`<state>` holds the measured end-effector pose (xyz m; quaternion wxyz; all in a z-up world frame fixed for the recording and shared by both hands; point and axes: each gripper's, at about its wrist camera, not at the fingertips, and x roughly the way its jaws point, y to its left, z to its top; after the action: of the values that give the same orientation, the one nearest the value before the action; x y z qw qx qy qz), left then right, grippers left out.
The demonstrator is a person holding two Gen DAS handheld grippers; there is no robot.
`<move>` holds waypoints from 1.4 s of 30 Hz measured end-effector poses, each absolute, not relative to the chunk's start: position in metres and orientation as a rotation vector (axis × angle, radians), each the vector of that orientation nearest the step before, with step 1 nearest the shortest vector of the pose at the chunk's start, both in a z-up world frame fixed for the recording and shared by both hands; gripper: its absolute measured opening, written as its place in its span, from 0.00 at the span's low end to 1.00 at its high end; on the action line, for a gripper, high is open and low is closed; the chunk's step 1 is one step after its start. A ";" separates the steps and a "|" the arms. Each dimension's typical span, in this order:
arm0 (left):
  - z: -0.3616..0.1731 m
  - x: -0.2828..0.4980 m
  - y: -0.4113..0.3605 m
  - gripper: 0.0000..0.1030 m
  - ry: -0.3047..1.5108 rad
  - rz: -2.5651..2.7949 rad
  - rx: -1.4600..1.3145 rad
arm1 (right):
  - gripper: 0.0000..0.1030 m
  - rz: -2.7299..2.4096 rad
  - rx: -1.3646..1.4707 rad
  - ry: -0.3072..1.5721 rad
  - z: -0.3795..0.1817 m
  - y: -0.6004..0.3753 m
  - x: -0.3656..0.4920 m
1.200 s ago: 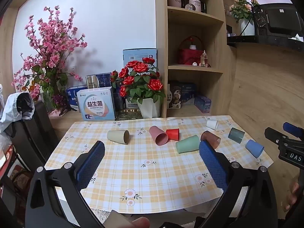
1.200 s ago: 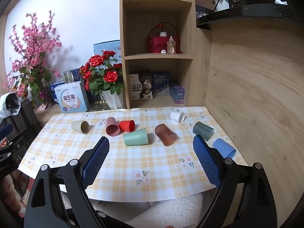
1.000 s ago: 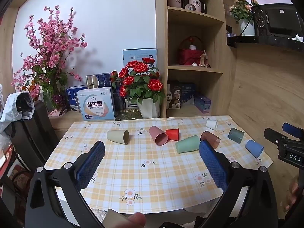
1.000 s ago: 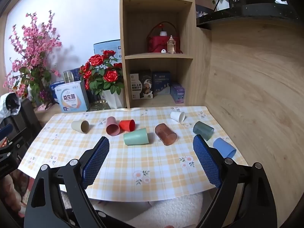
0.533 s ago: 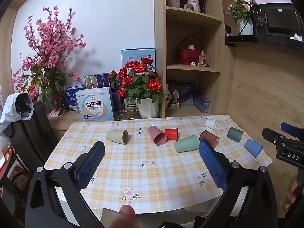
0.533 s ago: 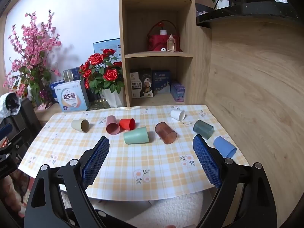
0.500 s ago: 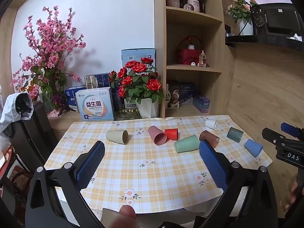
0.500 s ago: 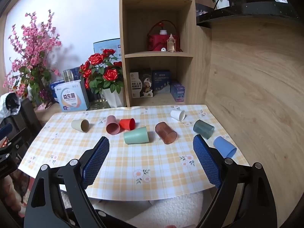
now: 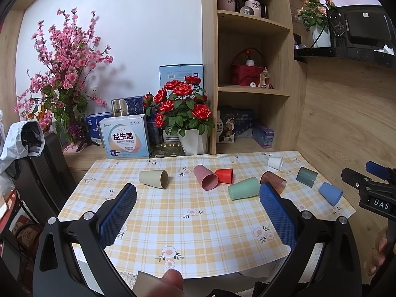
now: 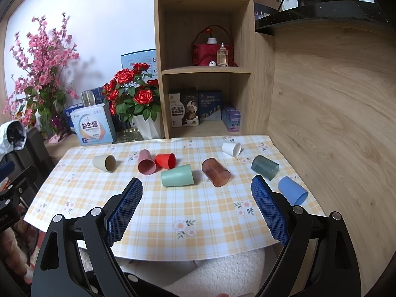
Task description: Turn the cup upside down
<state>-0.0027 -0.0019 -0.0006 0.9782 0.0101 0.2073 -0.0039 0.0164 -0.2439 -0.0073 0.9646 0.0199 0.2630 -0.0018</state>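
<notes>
Eight cups lie on their sides on the bench (image 10: 173, 212), and none is gripped, so the likeliest failures are a rolling cup and a nudged neighbour. From the left: the beige cup (image 10: 104, 163) lies alone at about 10 o'clock of the right hand-held gripper (image 10: 196, 195). The pink cup (image 10: 146, 162) and red cup (image 10: 165, 160) touch, so grasping either could shove the other. The mint-green cup (image 10: 177, 175) lies just beside them at 11 o'clock. The brown translucent cup (image 10: 215, 172) is at 12 o'clock, the white cup (image 10: 231, 148) farther back at 1. The dark teal cup (image 10: 265, 167) and blue cup (image 10: 292, 190) lie at 2 o'clock near the bench's right edge and could roll off.

Both the left hand-held gripper (image 9: 198, 201) and the right are spread wide and empty, back at the bench's near edge.
</notes>
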 end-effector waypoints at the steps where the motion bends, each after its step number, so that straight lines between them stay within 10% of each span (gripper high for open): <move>1: -0.001 -0.003 -0.002 0.94 0.417 -0.008 0.020 | 0.84 -0.004 0.040 0.532 -0.007 -0.244 0.016; 42: -0.002 -0.003 0.001 0.94 0.423 -0.014 0.023 | 0.84 -0.011 0.053 0.538 -0.007 -0.246 0.014</move>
<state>-0.0032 0.0008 -0.0015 0.9776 0.0115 0.2098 -0.0070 0.0136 -0.2462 -0.0072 0.9636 0.0260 0.2658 -0.0055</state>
